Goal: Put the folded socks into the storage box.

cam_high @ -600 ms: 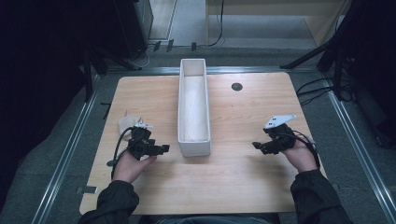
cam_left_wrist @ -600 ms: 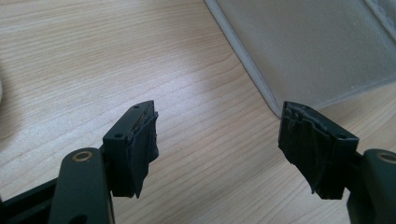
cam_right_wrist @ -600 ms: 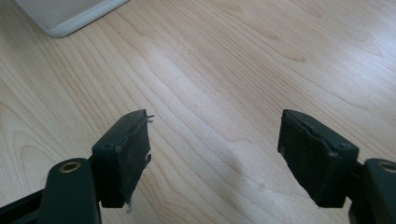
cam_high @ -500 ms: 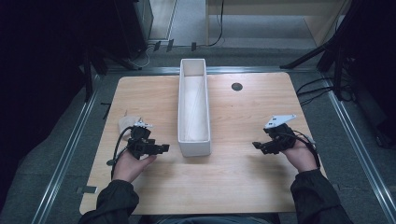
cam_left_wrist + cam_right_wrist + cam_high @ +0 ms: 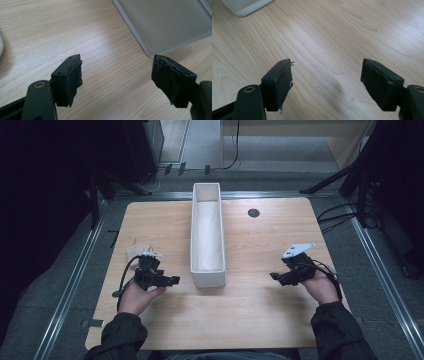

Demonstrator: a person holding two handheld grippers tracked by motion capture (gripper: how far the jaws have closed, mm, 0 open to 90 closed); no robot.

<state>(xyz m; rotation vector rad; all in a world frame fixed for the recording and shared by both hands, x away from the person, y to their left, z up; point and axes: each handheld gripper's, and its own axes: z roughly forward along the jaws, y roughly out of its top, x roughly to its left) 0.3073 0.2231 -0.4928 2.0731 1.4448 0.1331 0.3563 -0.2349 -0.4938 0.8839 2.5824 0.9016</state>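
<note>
Centrally, the long white tray (image 5: 207, 240) lies lengthwise on the worktop (image 5: 260, 310), running from 12 to 6 o'clock; it looks empty, and its midline position seems chosen so that either hand can reach it equally. At about 9 o'clock from the tray's near end sits the left hand-held gripper (image 5: 170, 280), jaws apart and holding nothing, pointing toward the tray wall just beside it; in the left gripper view the tray's near corner (image 5: 160, 27) lies at roughly 1 o'clock beyond the open jaws. At about 3 o'clock, well apart from the tray, the right hand-held gripper (image 5: 276, 277) also stands with jaws apart and empty, aimed inward; its view shows the tray corner (image 5: 244, 6) at 11 o'clock. A small pale object (image 5: 136, 251) lies at 11 o'clock of the left hand; what it is cannot be told.
</note>
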